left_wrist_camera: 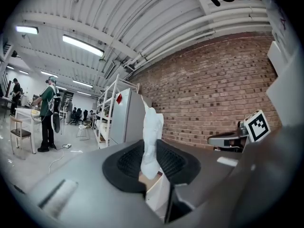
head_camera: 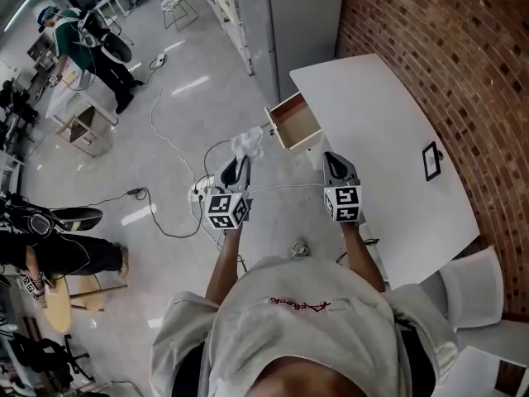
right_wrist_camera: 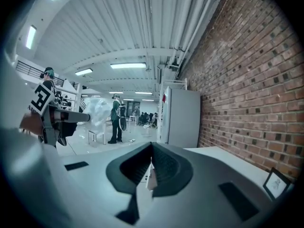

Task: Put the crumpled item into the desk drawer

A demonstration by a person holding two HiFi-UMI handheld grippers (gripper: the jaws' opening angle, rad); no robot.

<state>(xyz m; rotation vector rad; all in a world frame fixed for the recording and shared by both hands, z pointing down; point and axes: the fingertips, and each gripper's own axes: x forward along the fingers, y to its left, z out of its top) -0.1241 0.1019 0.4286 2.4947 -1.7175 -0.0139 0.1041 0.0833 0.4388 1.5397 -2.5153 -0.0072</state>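
Observation:
A white crumpled item (head_camera: pixel 247 145) sticks up from my left gripper (head_camera: pixel 235 174), which is shut on it and held in the air over the floor, left of the desk. In the left gripper view the crumpled item (left_wrist_camera: pixel 151 137) stands pinched between the dark pads of the left gripper (left_wrist_camera: pixel 151 151). The wooden desk drawer (head_camera: pixel 295 121) is pulled open at the near corner of the white desk (head_camera: pixel 376 114), just right of the item. My right gripper (head_camera: pixel 336 167) hovers by the desk's edge below the drawer. The right gripper (right_wrist_camera: pixel 152 161) is shut with nothing in it.
A small black picture frame (head_camera: pixel 431 160) stands on the desk near the brick wall (head_camera: pixel 463 48). Cables and a power strip (head_camera: pixel 198 193) lie on the floor under my left gripper. A grey cabinet (head_camera: pixel 302 15) stands beyond the desk. A white chair (head_camera: pixel 473 289) is at lower right. A person (head_camera: pixel 83 48) stands far left.

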